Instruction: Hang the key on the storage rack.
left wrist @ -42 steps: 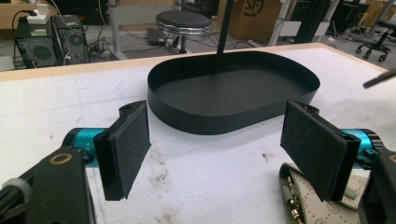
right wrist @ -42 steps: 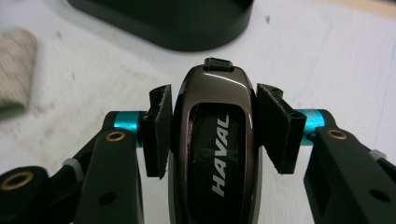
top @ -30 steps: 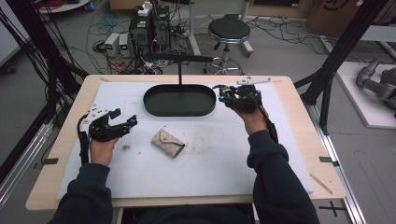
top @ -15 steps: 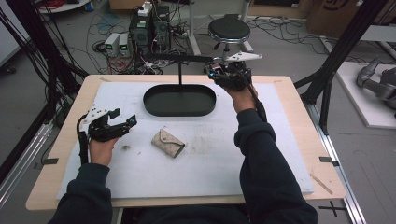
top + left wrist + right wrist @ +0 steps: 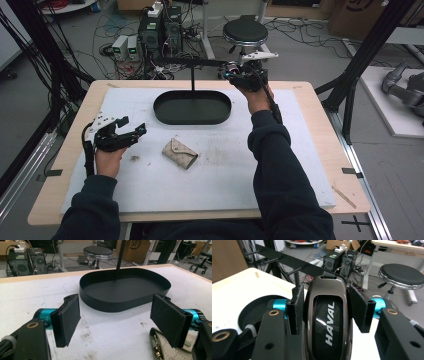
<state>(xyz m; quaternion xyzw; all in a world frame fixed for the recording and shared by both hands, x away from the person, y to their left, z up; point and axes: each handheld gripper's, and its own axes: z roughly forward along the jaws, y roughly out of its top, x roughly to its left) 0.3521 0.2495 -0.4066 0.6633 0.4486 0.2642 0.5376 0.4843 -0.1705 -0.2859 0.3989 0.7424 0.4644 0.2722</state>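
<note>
The right hand-held gripper (image 5: pixel 325 312) was clamped on a dark key fob (image 5: pixel 327 317), long axis running away along the jaws, level with the stand's crossbar (image 5: pixel 192 62) just ahead; the left hand-held gripper (image 5: pixel 117 320) gaped empty.

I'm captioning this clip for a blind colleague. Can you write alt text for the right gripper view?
A glossy dark car key fob marked HAVAL is clamped upright between the two black jaws of the right gripper. Behind it, a black crossbar runs over a white table, and a round black stool stands on the floor.
</note>
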